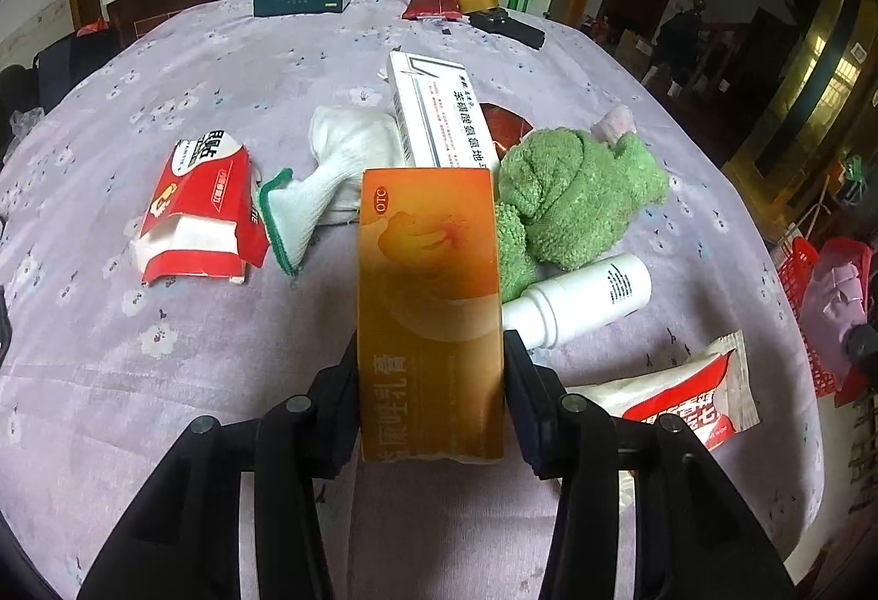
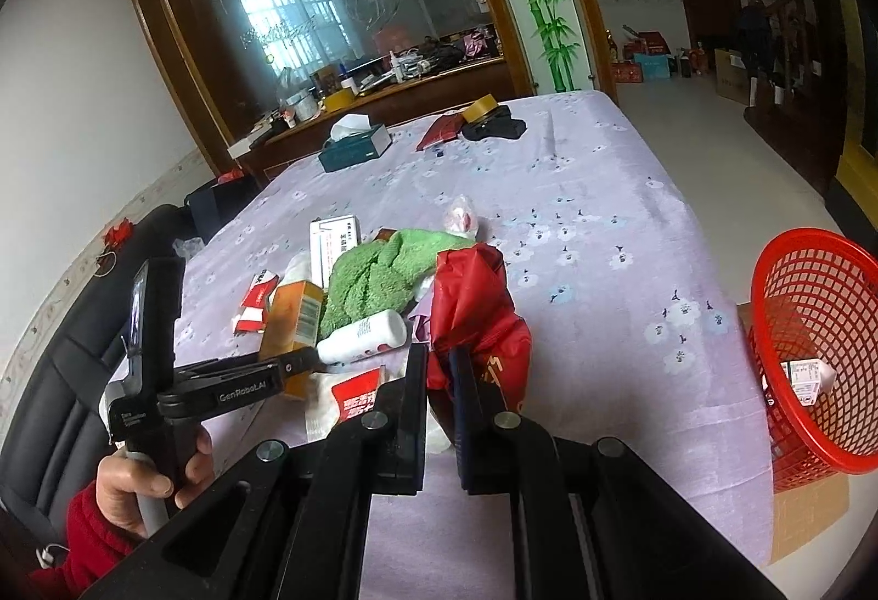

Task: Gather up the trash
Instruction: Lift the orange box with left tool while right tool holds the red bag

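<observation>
Between our left gripper's [image 1: 431, 358] two pads sits an orange medicine box [image 1: 431, 303], clamped on both long sides and lifted clear of the lilac tablecloth [image 1: 164, 380]; its near end is cut off behind the fingers, and its print is only partly legible. Our right gripper [image 2: 442, 380] is pinched nearly shut on a crumpled red plastic bag [image 2: 477, 320], which blocks whatever lies directly behind it.

From the left wrist, at 11 o'clock of the box lies a white knitted glove [image 1: 335, 172] with a green cuff, and at 10 o'clock a torn red-and-white tissue pack [image 1: 197, 210]. At 12 o'clock a white carton [image 1: 433, 111] is partly hidden by the box. At 1 o'clock a green towel [image 1: 565, 194] is bunched up, covering something pink we cannot identify. At 3 o'clock a white bottle [image 1: 581, 298] lies on its side, and at 4 o'clock a red-and-white wipe packet [image 1: 686, 391] is partly masked by the gripper's finger.

From the right wrist, a red mesh basket [image 2: 812, 281] stands off the table's edge at 3 o'clock, holding a small white carton [image 2: 806, 377]. A hand [image 2: 148, 479] with a red sleeve grips the left tool's handle at 8 o'clock. A dark green tissue box [image 2: 356, 141] sits far back at 11 o'clock.
</observation>
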`<move>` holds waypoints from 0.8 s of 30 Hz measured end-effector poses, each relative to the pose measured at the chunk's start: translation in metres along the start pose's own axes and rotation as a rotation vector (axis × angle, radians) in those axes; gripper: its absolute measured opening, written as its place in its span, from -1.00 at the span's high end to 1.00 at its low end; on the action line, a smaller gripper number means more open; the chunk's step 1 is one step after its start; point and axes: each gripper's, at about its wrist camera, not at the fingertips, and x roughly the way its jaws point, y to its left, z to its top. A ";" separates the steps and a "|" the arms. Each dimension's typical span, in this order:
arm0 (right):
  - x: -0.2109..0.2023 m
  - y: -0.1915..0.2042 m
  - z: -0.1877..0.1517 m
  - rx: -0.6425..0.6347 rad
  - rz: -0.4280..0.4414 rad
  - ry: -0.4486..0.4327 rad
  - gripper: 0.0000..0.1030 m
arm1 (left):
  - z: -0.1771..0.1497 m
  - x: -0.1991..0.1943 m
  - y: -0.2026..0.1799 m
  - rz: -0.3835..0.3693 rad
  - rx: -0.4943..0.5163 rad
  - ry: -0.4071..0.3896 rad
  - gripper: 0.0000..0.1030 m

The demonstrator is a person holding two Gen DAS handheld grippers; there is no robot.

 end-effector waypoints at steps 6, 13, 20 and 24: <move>0.001 0.006 -0.001 -0.008 -0.001 0.005 0.83 | -0.004 -0.024 -0.003 -0.003 0.014 -0.076 0.14; 0.002 0.017 -0.002 -0.027 0.012 0.006 0.83 | -0.005 -0.065 -0.014 -0.015 0.030 -0.193 0.14; 0.001 0.021 -0.004 -0.027 0.017 0.006 0.83 | -0.014 -0.079 -0.038 0.019 0.094 -0.244 0.13; 0.000 0.021 -0.004 -0.028 0.018 0.006 0.83 | -0.019 -0.081 -0.049 0.054 0.130 -0.271 0.13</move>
